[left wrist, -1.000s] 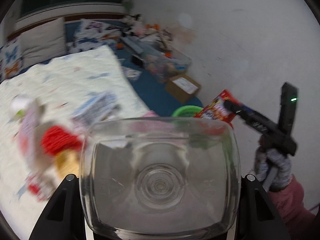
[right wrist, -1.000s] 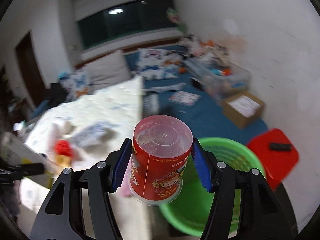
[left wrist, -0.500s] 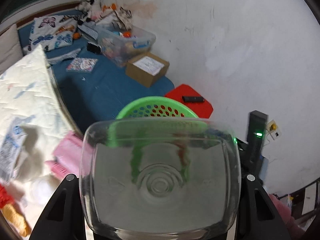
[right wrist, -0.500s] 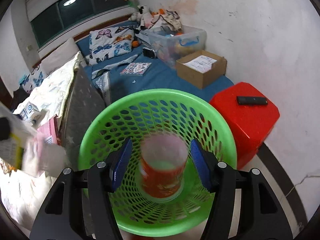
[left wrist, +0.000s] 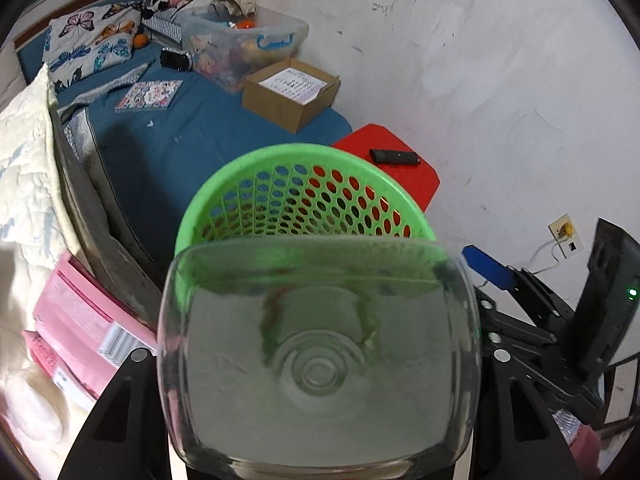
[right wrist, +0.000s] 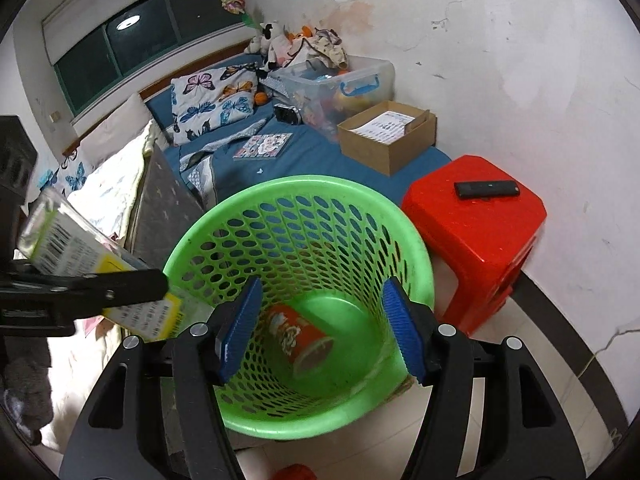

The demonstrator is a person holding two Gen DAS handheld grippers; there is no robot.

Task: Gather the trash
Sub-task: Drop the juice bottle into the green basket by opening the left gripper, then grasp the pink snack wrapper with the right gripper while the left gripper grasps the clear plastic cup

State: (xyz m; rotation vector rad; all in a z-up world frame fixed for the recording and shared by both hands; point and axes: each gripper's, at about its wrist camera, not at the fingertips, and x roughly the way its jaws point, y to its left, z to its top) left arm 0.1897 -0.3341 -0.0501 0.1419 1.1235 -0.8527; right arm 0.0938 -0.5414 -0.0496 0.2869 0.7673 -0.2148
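Seen bottom-on in the left wrist view, a clear plastic bottle (left wrist: 320,400) fills the space between the fingers of my left gripper (left wrist: 320,356), which is shut on it just short of the green mesh basket (left wrist: 304,152). The right wrist view shows the same bottle (right wrist: 68,244), with a barcode label, at the basket's left rim. My right gripper (right wrist: 320,328) hangs over the basket (right wrist: 304,182); its jaws are opening and nothing is between its blue pads (right wrist: 240,332). A red cup (right wrist: 300,336) lies on its side on the basket floor.
A red stool (right wrist: 480,232) with a black remote (right wrist: 486,189) stands right of the basket by the white wall. Behind lie a cardboard box (right wrist: 388,136), a clear storage bin (right wrist: 340,80) and a blue mattress (right wrist: 312,160). The quilted bed (left wrist: 24,168) and pink boxes (left wrist: 76,320) are at the left.
The red cup has left the right gripper's pads and dropped to the basket floor. Both grippers swung from the bed over toward the basket and sank; the bottle stays gripped.
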